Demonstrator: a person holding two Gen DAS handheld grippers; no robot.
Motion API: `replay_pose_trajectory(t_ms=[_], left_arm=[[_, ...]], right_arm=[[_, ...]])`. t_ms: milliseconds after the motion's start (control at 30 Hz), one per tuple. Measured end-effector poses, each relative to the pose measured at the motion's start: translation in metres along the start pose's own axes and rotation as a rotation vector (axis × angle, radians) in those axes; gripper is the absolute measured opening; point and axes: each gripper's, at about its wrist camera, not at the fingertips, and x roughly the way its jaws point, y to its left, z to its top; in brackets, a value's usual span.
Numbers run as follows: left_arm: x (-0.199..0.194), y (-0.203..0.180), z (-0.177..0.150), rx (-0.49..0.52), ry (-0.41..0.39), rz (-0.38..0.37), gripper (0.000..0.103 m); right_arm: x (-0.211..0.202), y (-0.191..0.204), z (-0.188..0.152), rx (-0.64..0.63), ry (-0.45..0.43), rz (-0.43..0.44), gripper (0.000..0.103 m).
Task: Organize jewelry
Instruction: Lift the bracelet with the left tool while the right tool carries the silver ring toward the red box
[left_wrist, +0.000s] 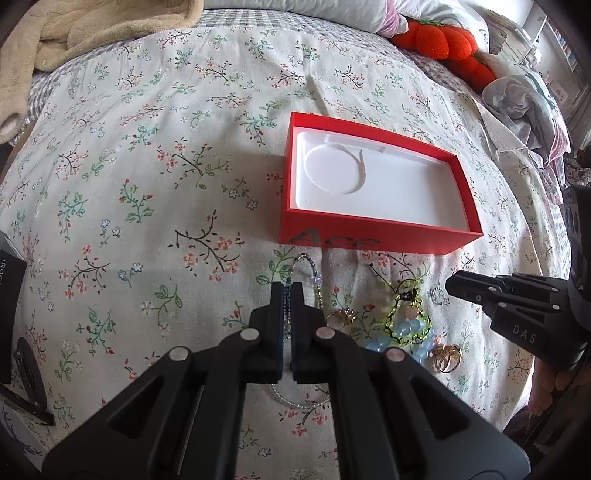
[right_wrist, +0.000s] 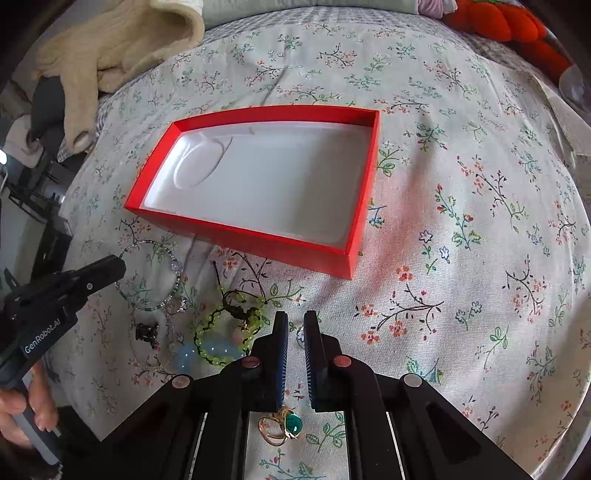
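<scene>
On the floral-sheeted bed (left_wrist: 155, 192), the left gripper (left_wrist: 287, 291) has its jaws pinching a thin beaded bracelet (left_wrist: 308, 264) before the open red cardboard box (left_wrist: 369, 236), while the right gripper (right_wrist: 295, 325) nips a small silvery ring (right_wrist: 301, 334).

Both fisheye views are bright with soft, even daylight that casts only faint shadows, the white tray of the red box (right_wrist: 334, 254) glares palely, and the rims bend strongly and fade to dark, slightly blurred corners.
</scene>
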Motion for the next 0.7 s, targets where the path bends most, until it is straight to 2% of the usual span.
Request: replay_pose_trajectory(t_ms=[200, 233, 300, 333, 400, 433, 467, 533, 600, 667, 700], left_arm=[[-0.004, -0.001, -0.004, -0.001, -0.008, 0.005, 0.004], [-0.004, -0.001, -0.004, -0.001, -0.008, 0.005, 0.004], [-0.003, -0.002, -0.004, 0.002, -0.006, 0.007, 0.004], [-0.003, -0.003, -0.005, 0.003, -0.004, 0.007, 0.004], [-0.003, -0.003, -0.006, 0.005, -0.001, 0.01, 0.004], [-0.002, -0.004, -0.006, 0.006, 0.0, 0.011, 0.004], [-0.002, -0.004, -0.006, 0.007, 0.001, 0.012, 0.004], [-0.001, -0.003, -0.006, 0.007, 0.003, 0.015, 0.004], [0.0, -0.003, -0.005, 0.005, 0.005, 0.018, 0.004], [0.001, -0.002, -0.005, 0.003, 0.007, 0.02, 0.004], [0.002, -0.002, -0.005, 0.004, 0.008, 0.021, 0.004]], right_arm=[[-0.006, -0.006, -0.004, 0.017, -0.001, -0.008, 0.01], [-0.004, -0.007, -0.004, 0.018, 0.013, -0.014, 0.015], [-0.002, -0.014, -0.009, 0.009, 0.041, -0.019, 0.018], [0.001, -0.013, -0.01, -0.001, 0.05, -0.031, 0.023], [0.003, -0.009, -0.012, -0.024, 0.056, -0.057, 0.042], [0.003, -0.006, -0.013, -0.04, 0.048, -0.064, 0.06], [0.003, -0.002, -0.014, -0.059, 0.038, -0.071, 0.062], [0.005, 0.005, -0.015, -0.09, 0.035, -0.084, 0.061], [0.011, 0.009, -0.015, -0.109, 0.046, -0.093, 0.055], [0.021, 0.014, -0.014, -0.128, 0.074, -0.106, 0.032], [0.026, 0.017, -0.013, -0.135, 0.079, -0.114, 0.03]])
